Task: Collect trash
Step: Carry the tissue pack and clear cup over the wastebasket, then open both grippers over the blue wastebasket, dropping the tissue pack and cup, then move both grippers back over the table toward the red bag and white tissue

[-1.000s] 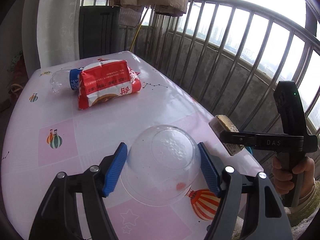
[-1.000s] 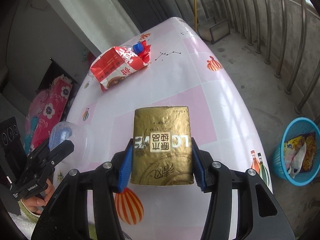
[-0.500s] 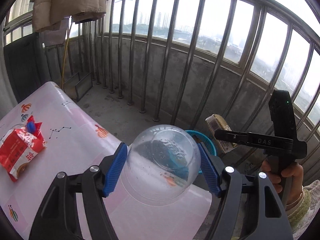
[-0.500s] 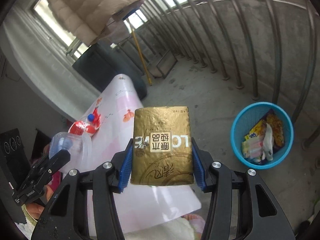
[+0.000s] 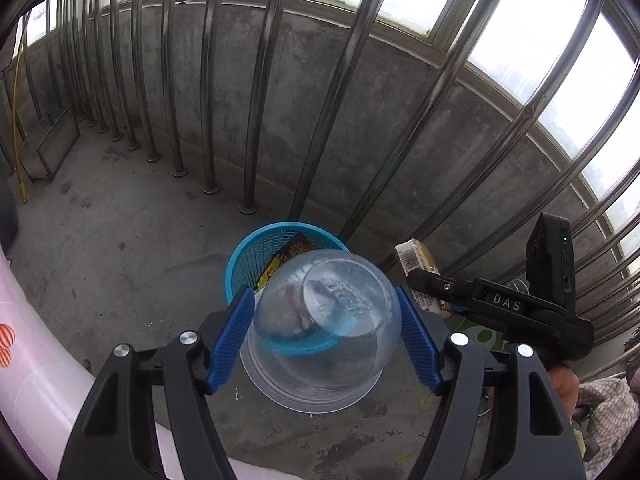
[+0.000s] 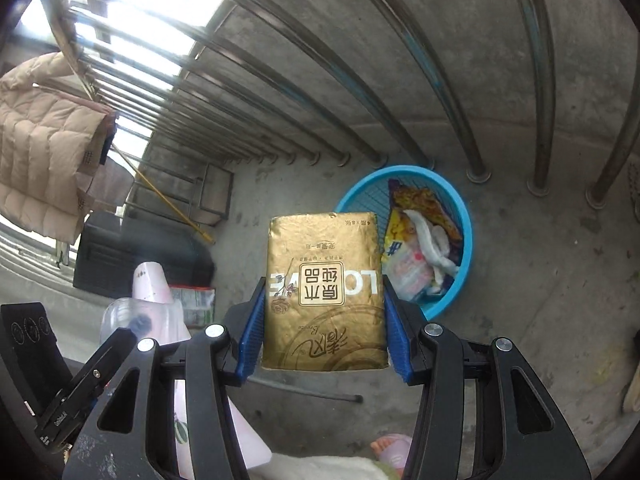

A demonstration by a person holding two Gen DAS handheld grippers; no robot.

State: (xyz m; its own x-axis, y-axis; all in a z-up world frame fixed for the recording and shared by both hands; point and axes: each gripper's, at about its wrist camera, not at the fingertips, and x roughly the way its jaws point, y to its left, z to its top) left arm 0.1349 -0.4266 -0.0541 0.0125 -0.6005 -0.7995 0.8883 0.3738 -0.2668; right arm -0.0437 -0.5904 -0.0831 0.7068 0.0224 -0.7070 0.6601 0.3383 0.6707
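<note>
Concrete floor (image 5: pixel 120 240) bears blue basket (image 6: pixel 466 216); railing posts (image 5: pixel 248 184).

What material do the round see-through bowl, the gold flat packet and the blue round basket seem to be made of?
Round see-through bowl: thin clear plastic, glossy; the basket shows through it.
Gold flat packet: probably metallic film wrap, shiny and finely creased, with printed text.
Blue round basket: moulded plastic, likely; its wall is an open mesh grid.

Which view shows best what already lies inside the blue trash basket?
The right wrist view: the blue basket lies open to it, wrappers visible inside. In the left wrist view the clear plastic cup in the left gripper covers most of the basket.
</note>
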